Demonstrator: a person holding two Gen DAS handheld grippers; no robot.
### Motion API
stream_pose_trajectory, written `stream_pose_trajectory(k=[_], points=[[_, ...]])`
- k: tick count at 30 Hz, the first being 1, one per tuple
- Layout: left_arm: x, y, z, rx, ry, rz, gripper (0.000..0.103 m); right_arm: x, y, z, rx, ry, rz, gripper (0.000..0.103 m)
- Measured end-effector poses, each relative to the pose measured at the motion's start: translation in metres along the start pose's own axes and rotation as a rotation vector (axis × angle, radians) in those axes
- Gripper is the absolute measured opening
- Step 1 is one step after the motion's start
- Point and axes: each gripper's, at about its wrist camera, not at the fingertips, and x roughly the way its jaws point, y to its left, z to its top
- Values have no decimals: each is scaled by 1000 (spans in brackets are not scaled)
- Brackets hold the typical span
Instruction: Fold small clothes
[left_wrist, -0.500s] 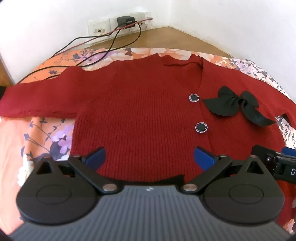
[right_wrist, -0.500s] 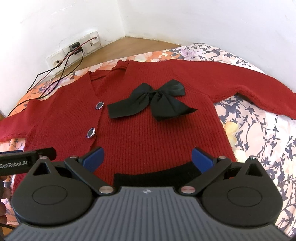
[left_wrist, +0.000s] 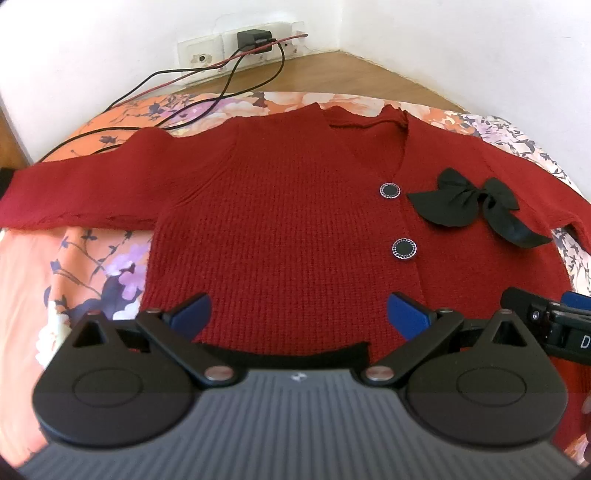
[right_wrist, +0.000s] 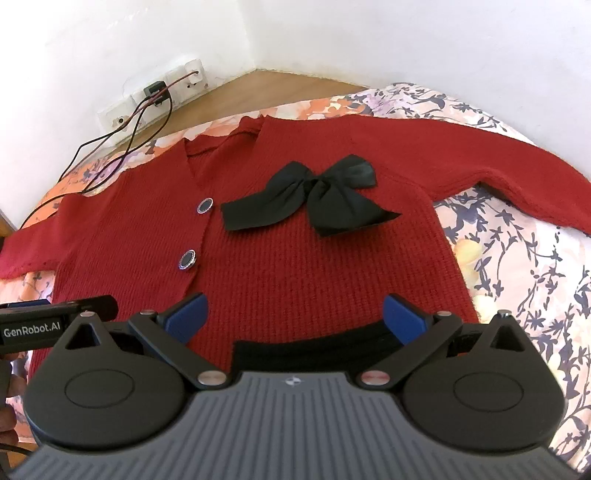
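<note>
A bed (left_wrist: 33, 266) covered by a floral sheet is seen filling most of both views, set into a corner of white walls with a strip of wooden floor (right_wrist: 280, 88) behind it. A red knitted cardigan (left_wrist: 280, 229) is laid flat and face up on the bed, its sleeves spread out to either side. A black bow (right_wrist: 314, 199) is fixed on the chest, beside the V-neck opening, and two round dark buttons (left_wrist: 390, 191) are set along the front edge. A black band is seen at the hem, though whether it is a trim or a lining cannot be told. The left gripper (left_wrist: 300, 314) is held over the hem with its blue fingers wide apart and nothing between them. The right gripper (right_wrist: 295, 314) is likewise held spread and empty over the hem, just beside the left one. Cables (left_wrist: 229, 77) are run from wall sockets onto the sheet.
</note>
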Motion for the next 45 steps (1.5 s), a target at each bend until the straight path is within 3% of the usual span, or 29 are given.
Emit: stream_pose_trajectory(k=[45], points=[[2, 1, -1, 4, 5, 7, 103, 6, 1, 1, -3, 10, 7, 103]])
